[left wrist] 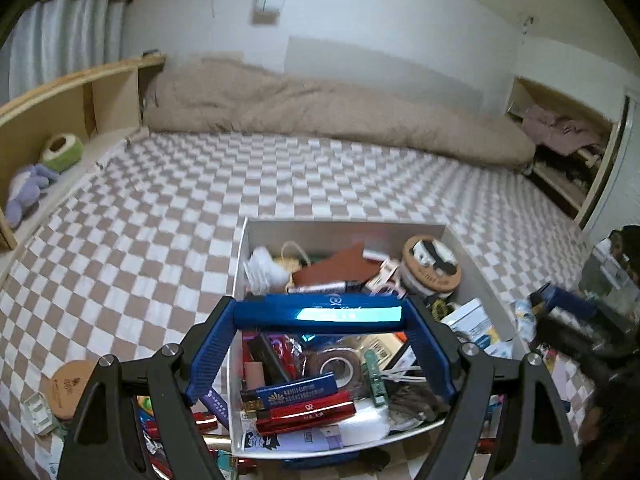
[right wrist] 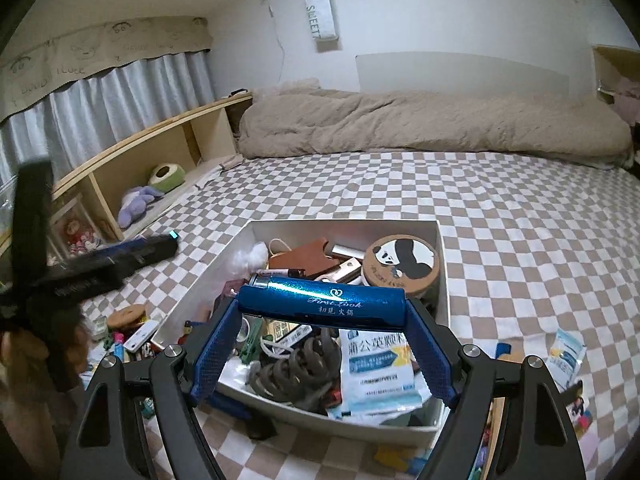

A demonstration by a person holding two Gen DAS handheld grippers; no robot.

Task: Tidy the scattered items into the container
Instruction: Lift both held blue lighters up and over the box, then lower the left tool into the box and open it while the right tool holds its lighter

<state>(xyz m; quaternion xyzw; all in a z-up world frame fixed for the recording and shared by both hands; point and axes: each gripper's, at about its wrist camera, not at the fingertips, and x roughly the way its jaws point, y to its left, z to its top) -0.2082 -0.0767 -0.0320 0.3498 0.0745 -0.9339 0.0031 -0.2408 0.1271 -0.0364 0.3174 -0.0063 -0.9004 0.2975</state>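
The white box (left wrist: pixel 344 225) (right wrist: pixel 344 222) sits on the checkered bed, filled with several small items, among them a round panda tin (right wrist: pixel 402 264). My left gripper (left wrist: pixel 320 313) is shut on a glossy blue tube (left wrist: pixel 288 314), held crosswise over the box's near half. My right gripper (right wrist: pixel 322 307) is shut on a second blue tube (right wrist: pixel 360 303) printed "First Look", also crosswise above the box. In the right wrist view the left gripper (right wrist: pixel 120 258) shows at far left, blurred.
Loose items lie on the bed around the box: a wooden round lid (left wrist: pixel 72 384) and small bits at the near left, blue-white packets (right wrist: pixel 566 356) at the right. A beige duvet (left wrist: pixel 320 112) lines the far wall. A wooden shelf (right wrist: pixel 160 148) with plush toys runs along the left.
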